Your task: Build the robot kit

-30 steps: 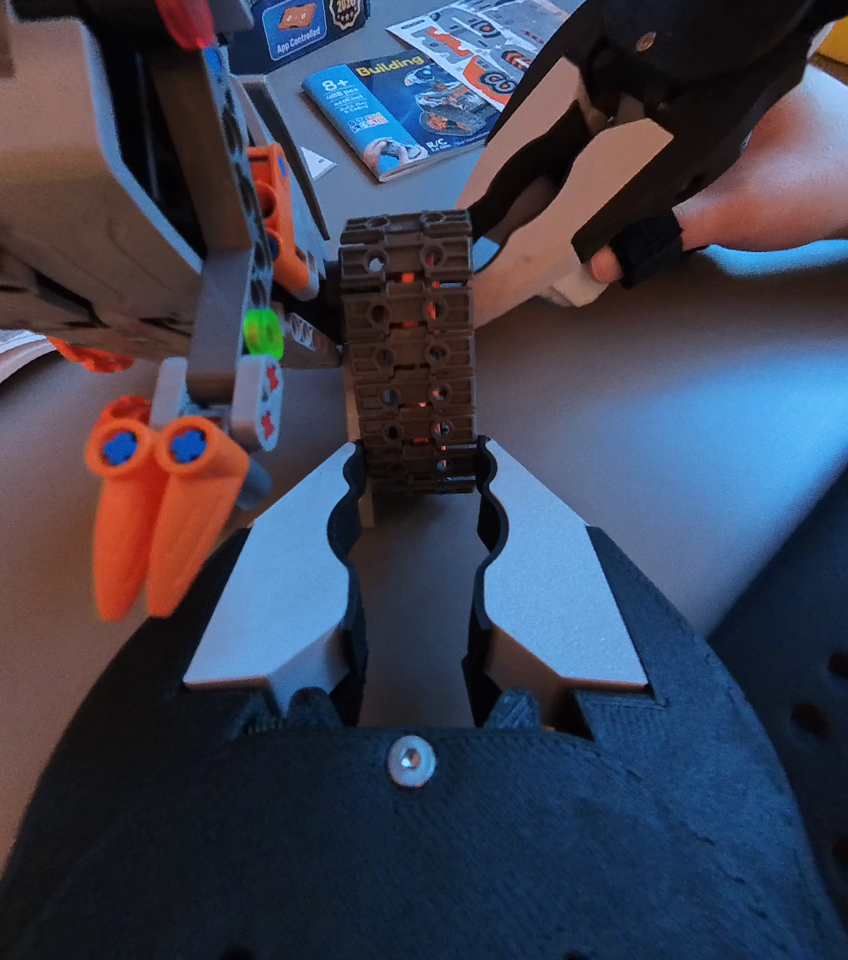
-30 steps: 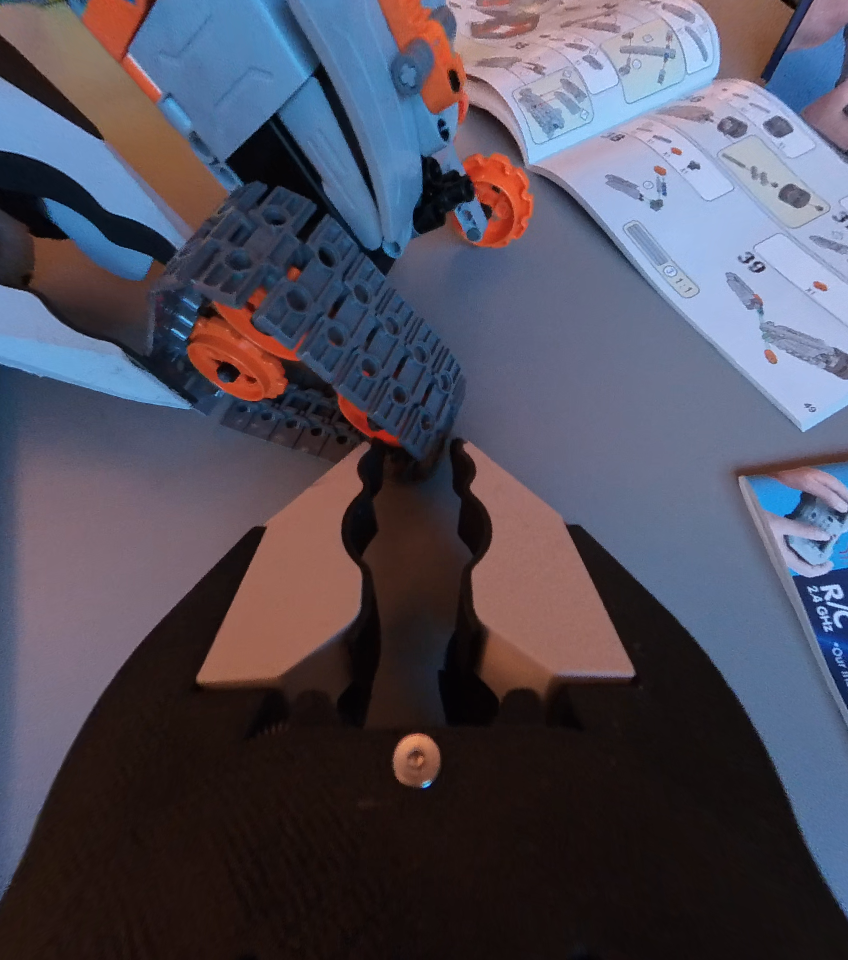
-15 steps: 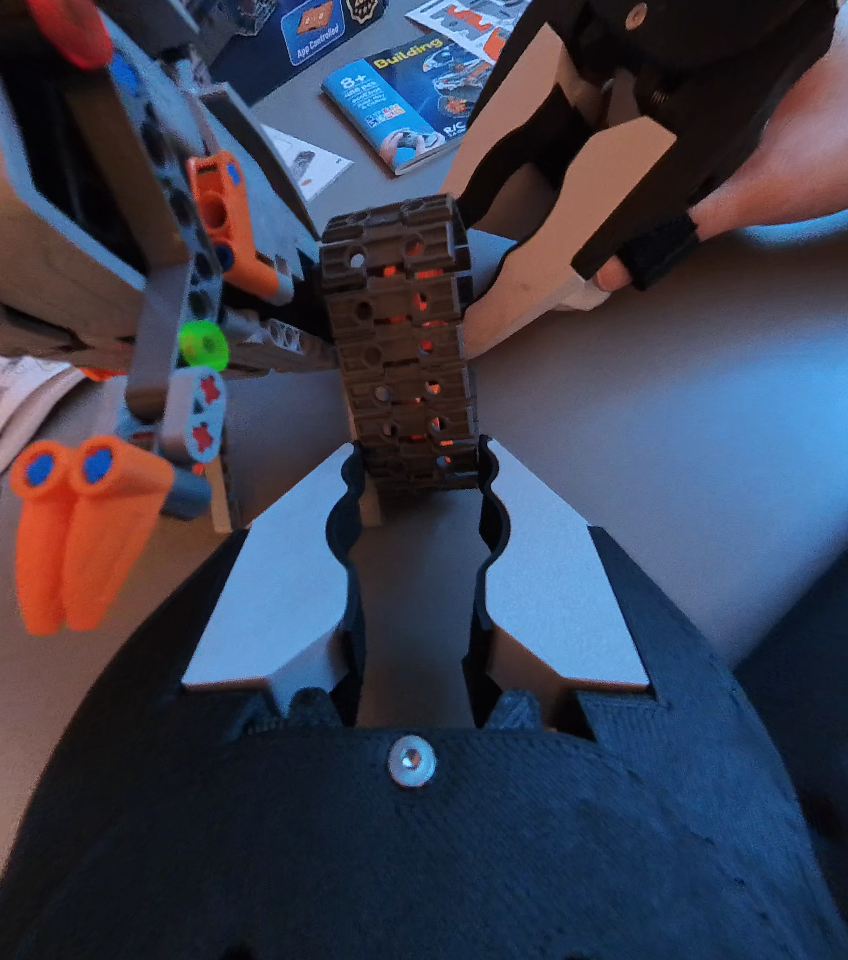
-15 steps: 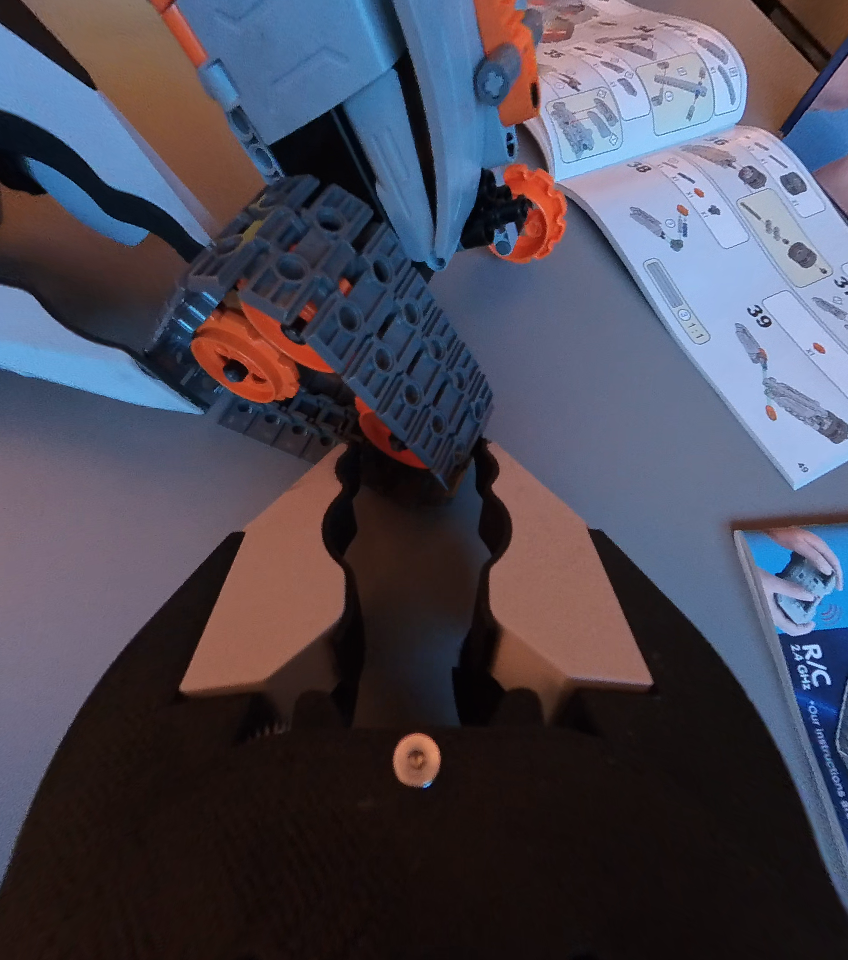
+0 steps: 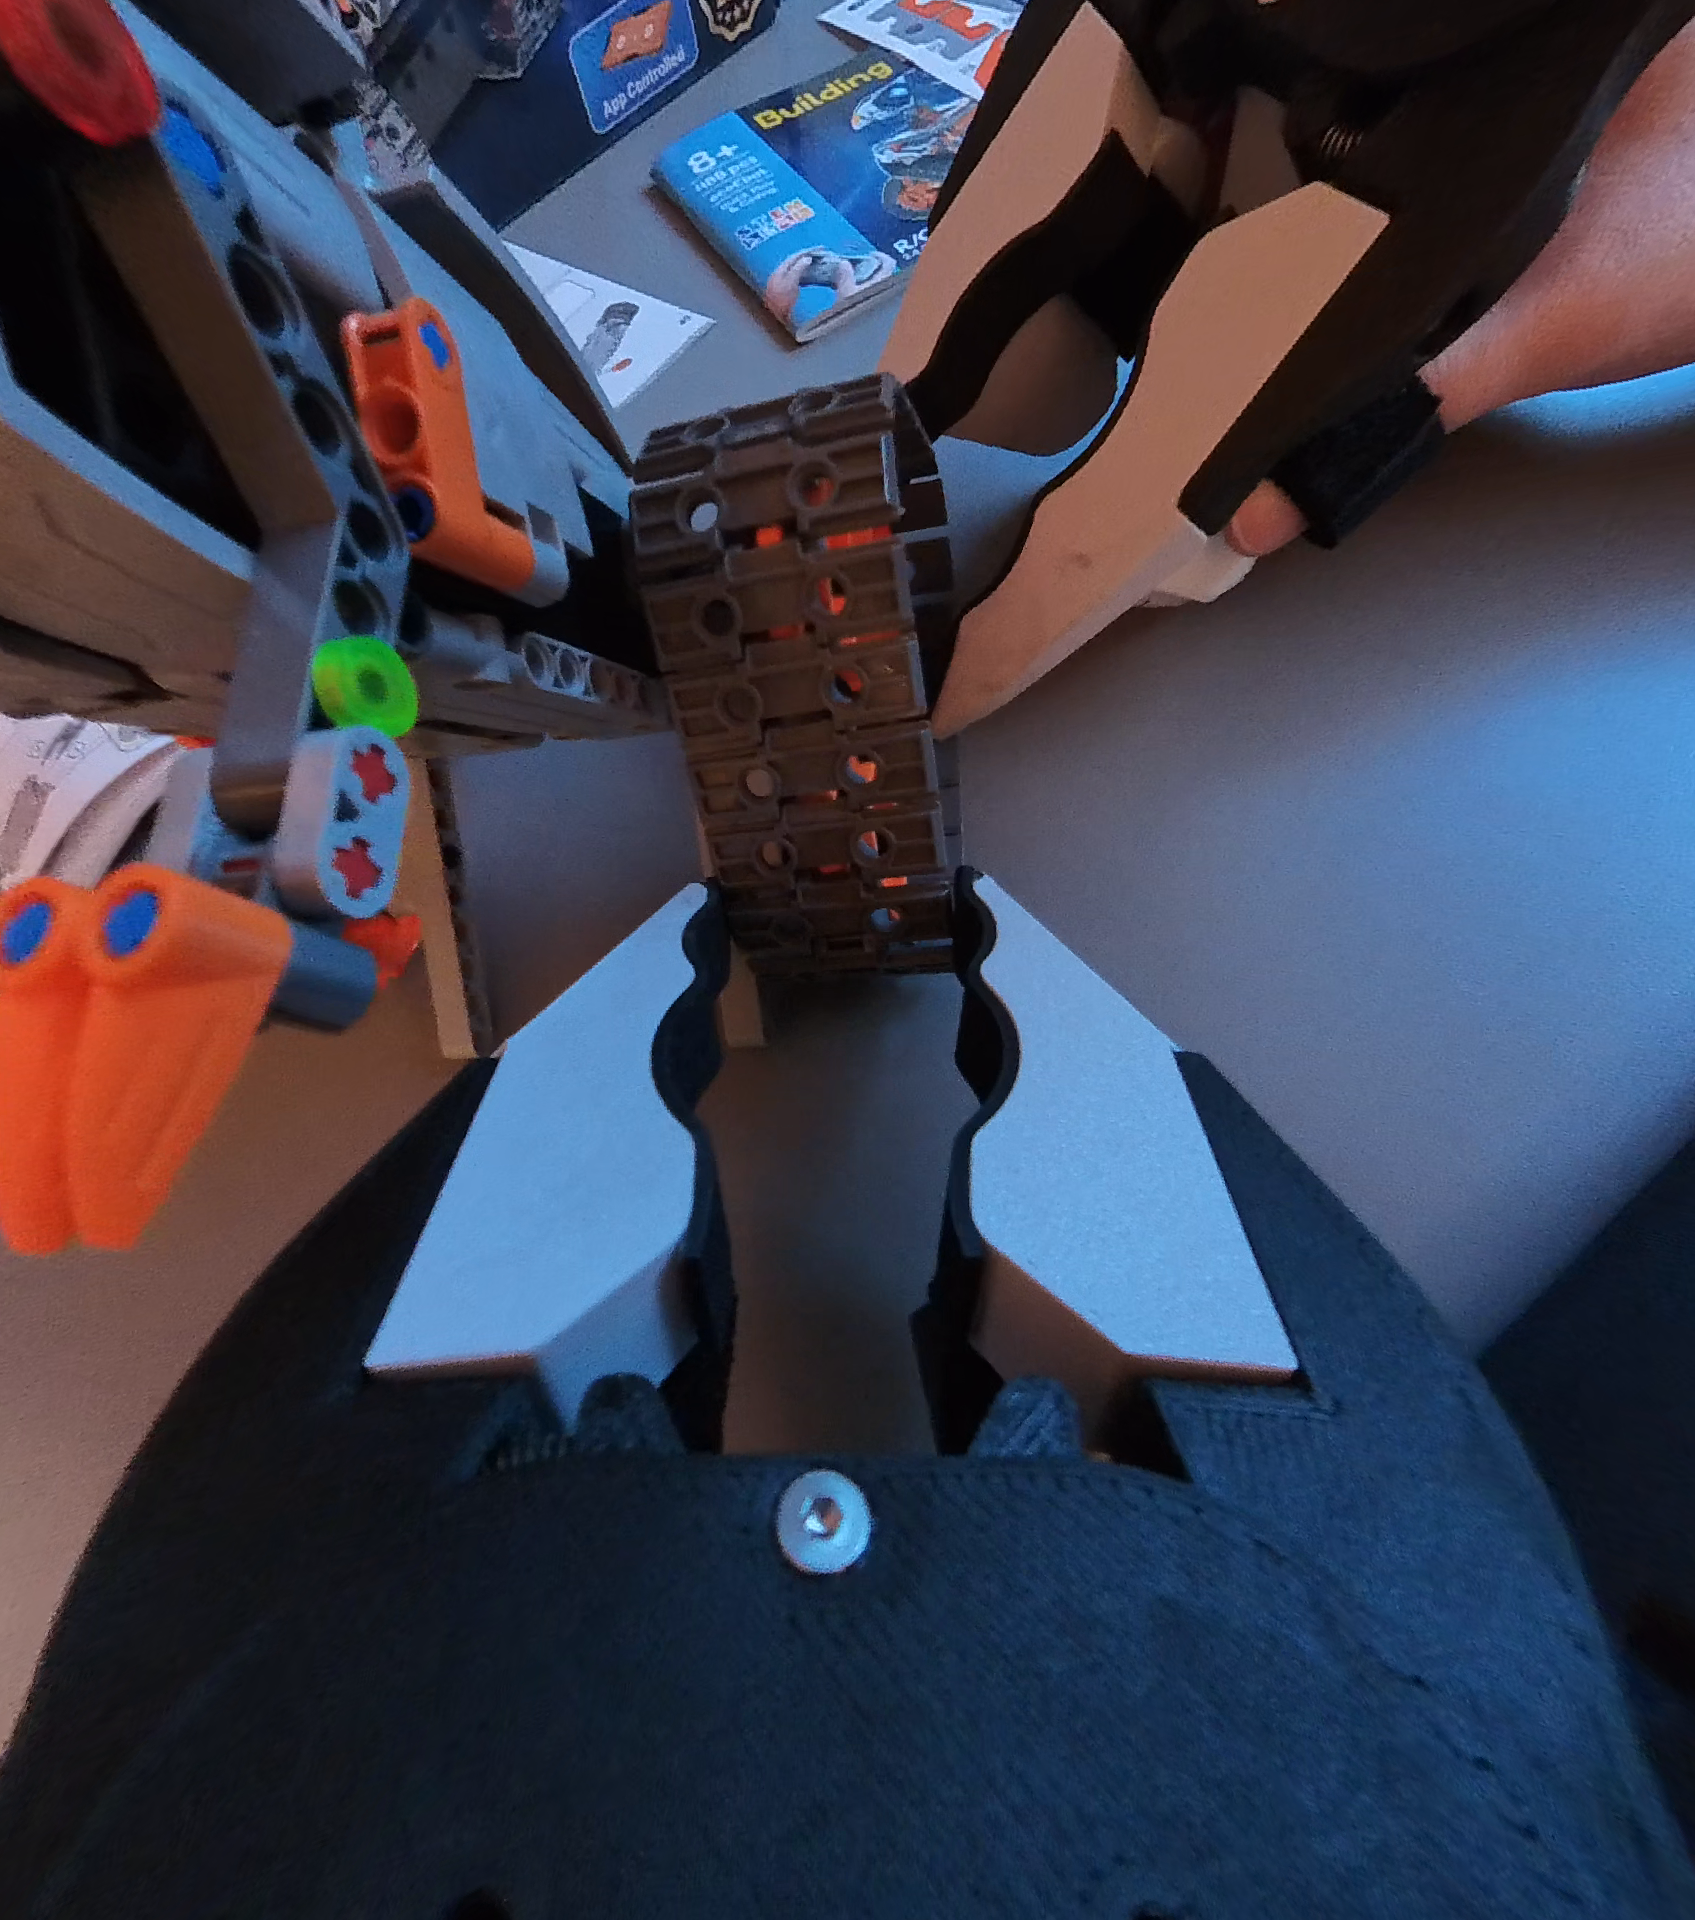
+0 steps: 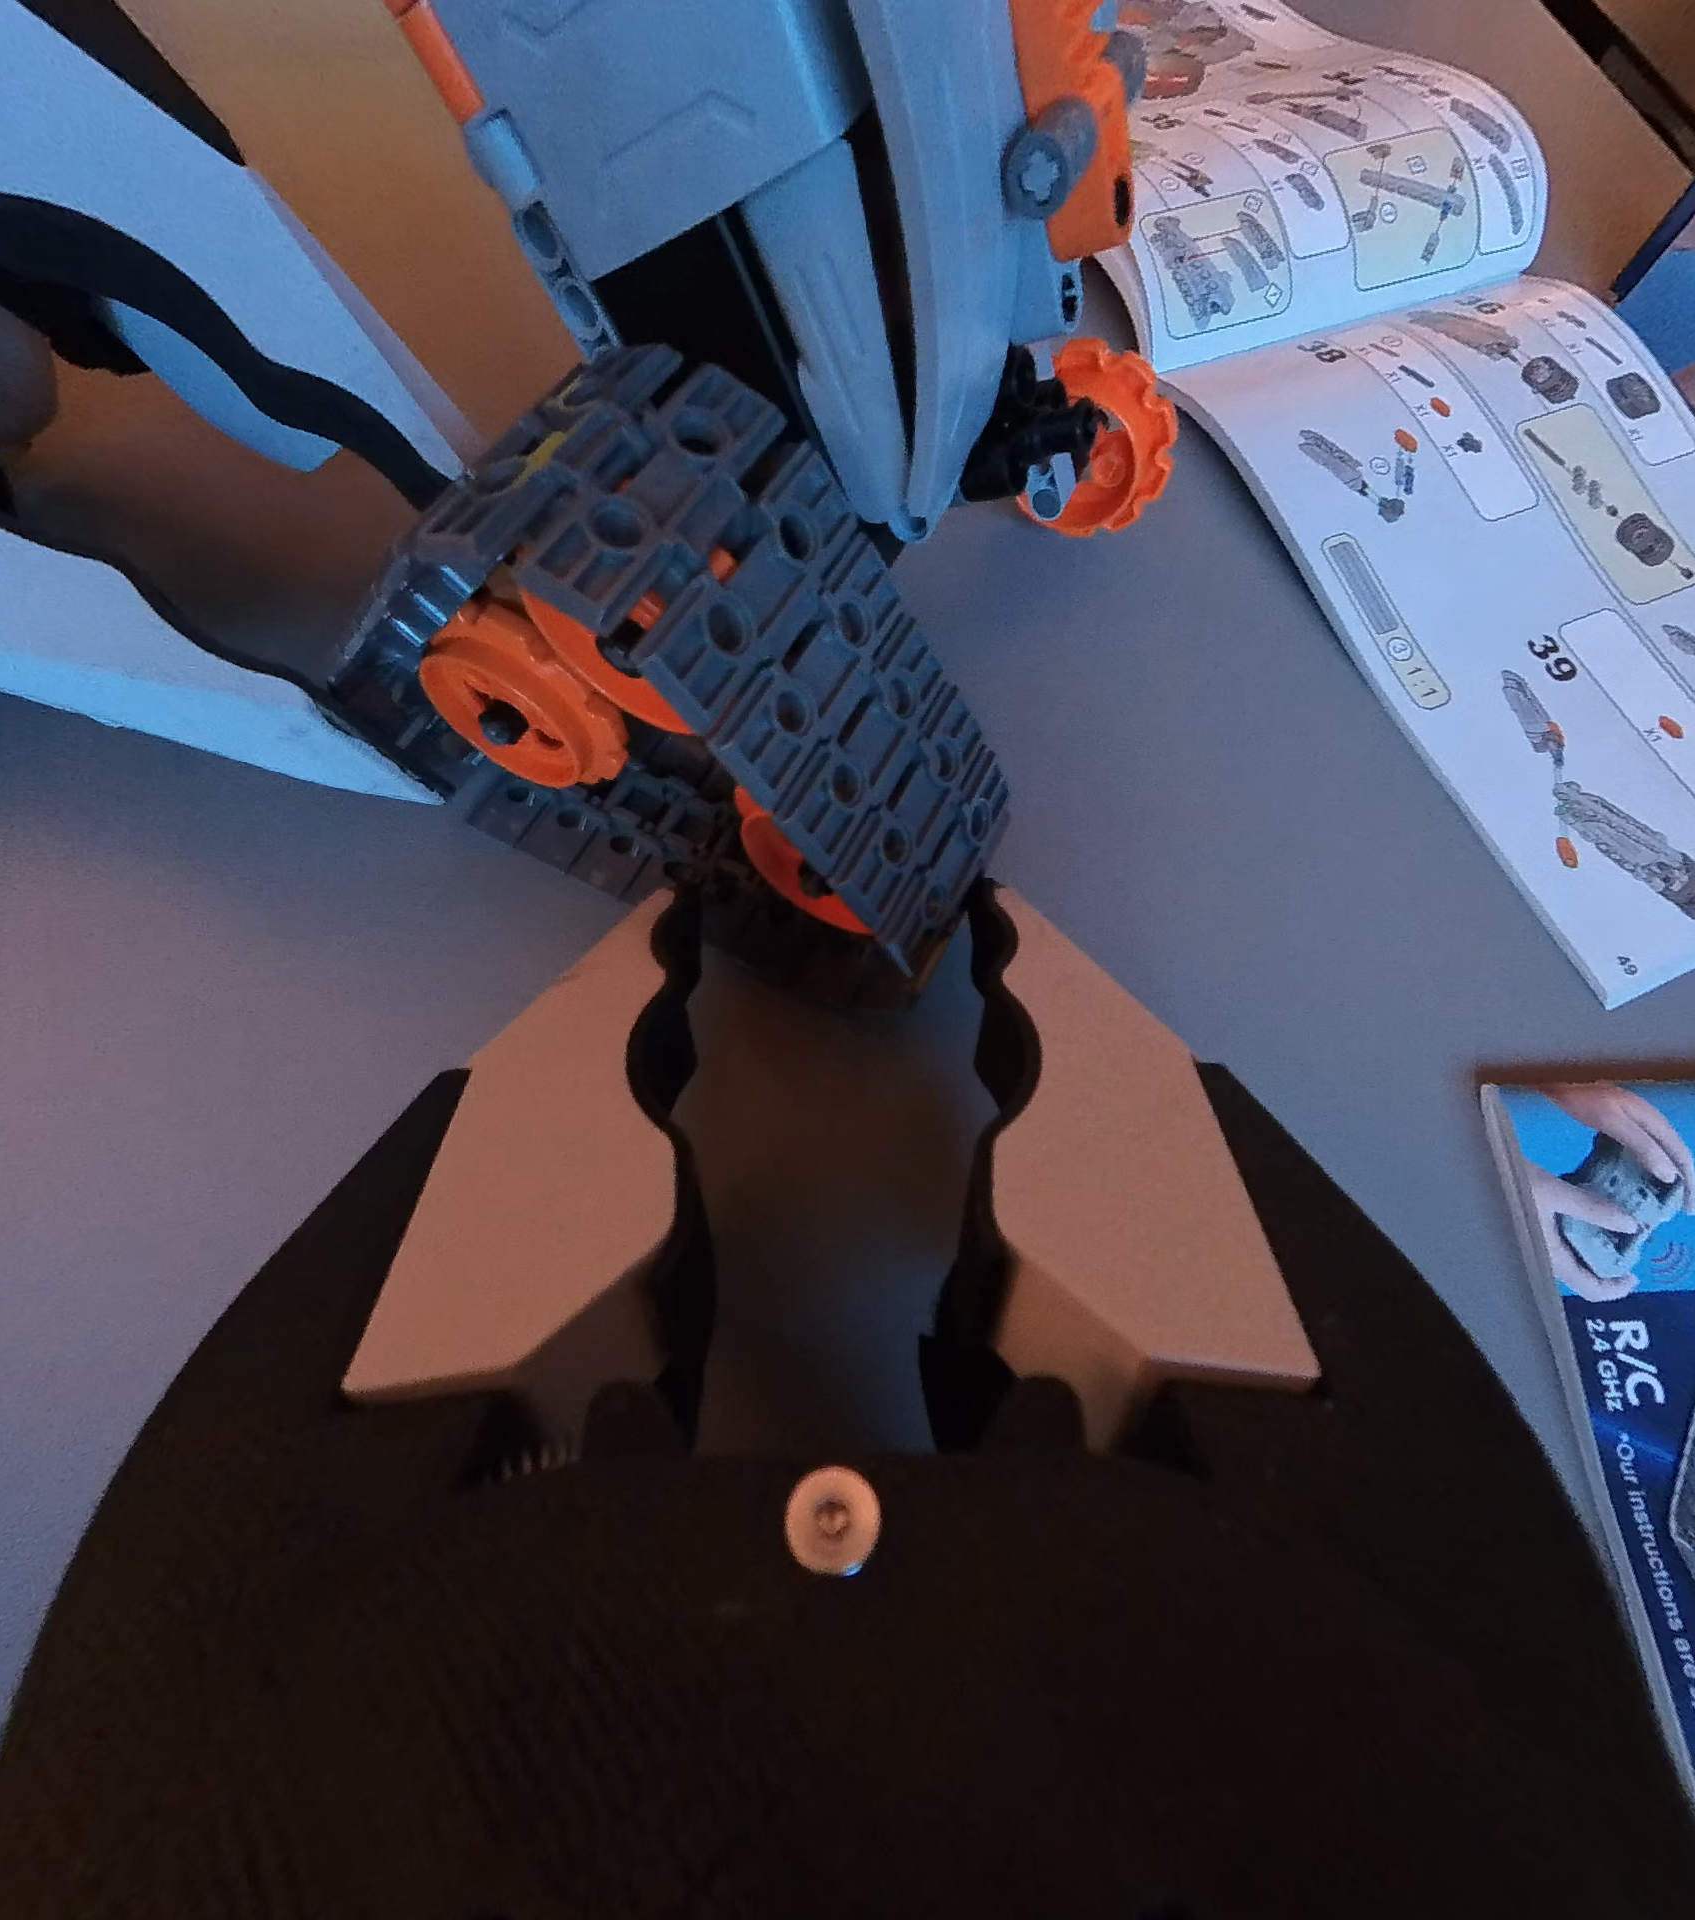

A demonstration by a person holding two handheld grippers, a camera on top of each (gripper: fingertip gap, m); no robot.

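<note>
Right gripper [image 6: 827, 925] has widened, straddling the track [image 6: 718, 665].

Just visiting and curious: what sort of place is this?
Probably a hobby or work table for building a toy kit: a half-built tracked brick vehicle stands on the grey tabletop, beside an open instruction booklet and a blue leaflet.
</note>
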